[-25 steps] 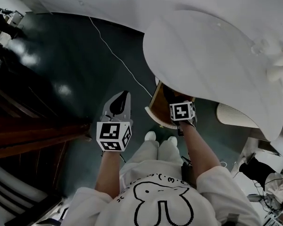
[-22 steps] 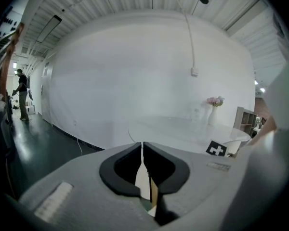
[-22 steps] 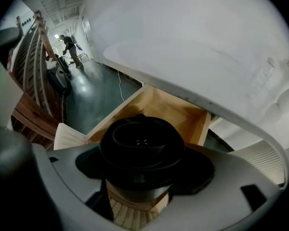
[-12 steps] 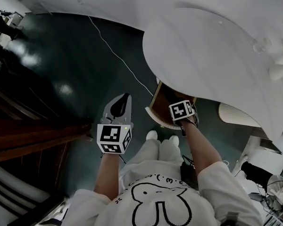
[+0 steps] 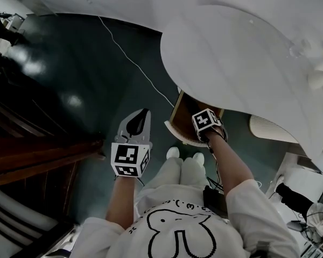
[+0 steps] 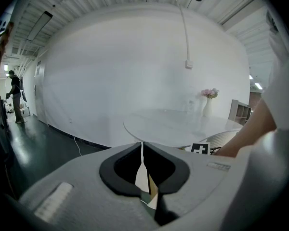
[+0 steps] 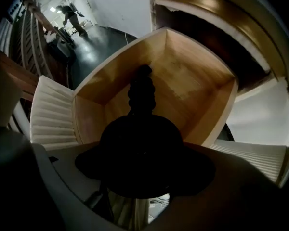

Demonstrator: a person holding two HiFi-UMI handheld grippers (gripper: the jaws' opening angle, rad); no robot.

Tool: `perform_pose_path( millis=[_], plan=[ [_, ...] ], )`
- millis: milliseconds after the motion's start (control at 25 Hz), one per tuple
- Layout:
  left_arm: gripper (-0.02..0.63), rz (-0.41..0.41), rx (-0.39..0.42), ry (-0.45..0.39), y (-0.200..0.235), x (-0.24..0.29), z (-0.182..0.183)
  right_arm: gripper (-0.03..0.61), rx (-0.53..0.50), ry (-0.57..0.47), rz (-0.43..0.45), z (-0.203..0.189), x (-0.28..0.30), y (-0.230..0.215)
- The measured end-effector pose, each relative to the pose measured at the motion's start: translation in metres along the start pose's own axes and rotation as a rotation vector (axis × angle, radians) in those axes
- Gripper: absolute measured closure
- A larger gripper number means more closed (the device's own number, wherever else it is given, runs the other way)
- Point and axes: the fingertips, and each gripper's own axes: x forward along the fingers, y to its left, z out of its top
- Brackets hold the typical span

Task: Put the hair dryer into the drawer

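The wooden drawer (image 5: 177, 118) stands pulled out from under the round white table (image 5: 242, 58). My right gripper (image 5: 206, 121) hangs over the drawer's opening, shut on the black hair dryer (image 7: 142, 143). In the right gripper view the dryer fills the space between the jaws, and its ribbed end (image 7: 141, 93) points into the bare wooden inside of the drawer (image 7: 195, 78). In the head view the dryer is hidden under the gripper's marker cube. My left gripper (image 5: 140, 116) is held off to the left above the dark floor, jaws pressed together on nothing (image 6: 142, 150).
A white cable (image 5: 132, 63) runs across the dark floor. Dark wooden furniture (image 5: 37, 155) stands at the left. A white ribbed seat (image 5: 272, 130) sits right of the drawer. A vase of flowers (image 6: 208, 102) is on the table. A person (image 6: 15, 96) stands far off.
My right gripper has shifted slightly up and left over the drawer, and its marker cube has tilted. The left gripper has barely moved.
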Motion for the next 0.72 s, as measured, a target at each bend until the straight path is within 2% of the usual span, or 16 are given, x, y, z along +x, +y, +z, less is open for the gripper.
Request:
perform_pose_path(
  millis=[200, 560, 720],
  plan=[
    [0.589, 0.001, 0.006, 0.007, 0.001, -0.004, -0.002, 0.218, -0.065, 0.009, -0.029, 0.003, -0.002, 0.005],
    [0.589, -0.004, -0.011, -0.01, -0.007, -0.008, 0.007, 0.216, 0.013, -0.077, -0.064, 0.0, -0.028, -0.002],
    [0.589, -0.014, -0.014, -0.028, -0.019, -0.011, 0.02, 0.219, 0.034, -0.118, -0.036, -0.001, -0.052, 0.002]
  ],
)
